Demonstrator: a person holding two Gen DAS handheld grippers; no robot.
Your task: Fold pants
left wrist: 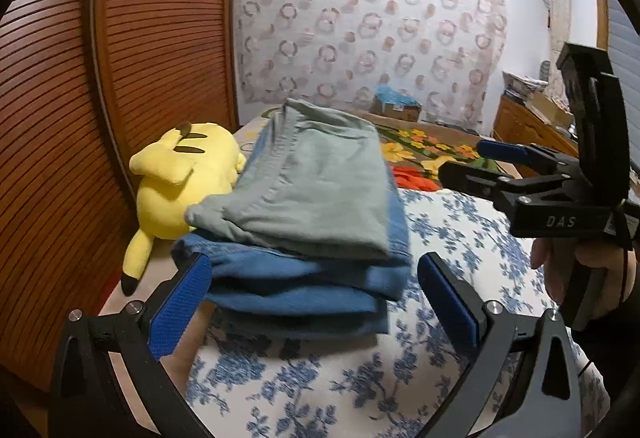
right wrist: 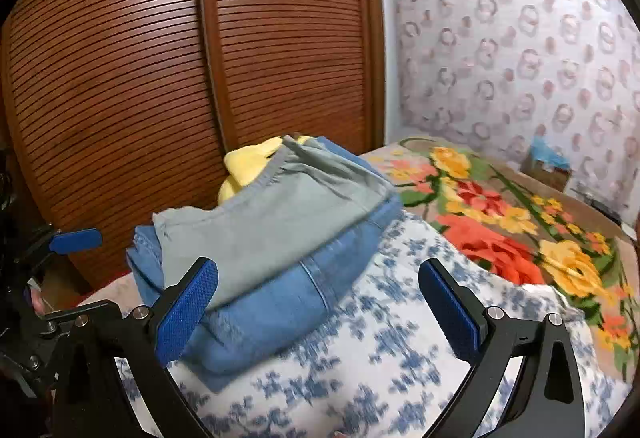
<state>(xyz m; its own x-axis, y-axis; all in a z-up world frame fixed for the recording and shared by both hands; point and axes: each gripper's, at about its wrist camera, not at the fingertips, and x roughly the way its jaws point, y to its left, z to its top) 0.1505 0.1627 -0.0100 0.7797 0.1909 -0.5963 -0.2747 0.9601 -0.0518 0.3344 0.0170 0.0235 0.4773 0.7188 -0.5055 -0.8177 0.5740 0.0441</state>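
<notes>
A folded stack lies on the bed: grey-green pants (left wrist: 312, 182) on top of blue jeans (left wrist: 304, 286). The same grey-green pants (right wrist: 272, 222) and jeans (right wrist: 280, 302) show in the right wrist view. My left gripper (left wrist: 314, 266) is open, its blue pads wide apart just in front of the stack's near edge. My right gripper (right wrist: 316, 270) is open too; its left pad overlaps the stack's near corner in view and presses on nothing. From the left wrist view the right gripper (left wrist: 466, 161) hovers to the right of the stack, held by a hand (left wrist: 592, 278).
A yellow plush toy (left wrist: 180, 174) lies against the stack's left side, by the slatted wooden wardrobe doors (left wrist: 120, 78). The blue-flowered sheet (left wrist: 440, 230) covers the near bed and a bright floral blanket (right wrist: 500, 222) lies beyond. A cardboard box (left wrist: 400, 106) and a dresser (left wrist: 528, 126) stand at the back.
</notes>
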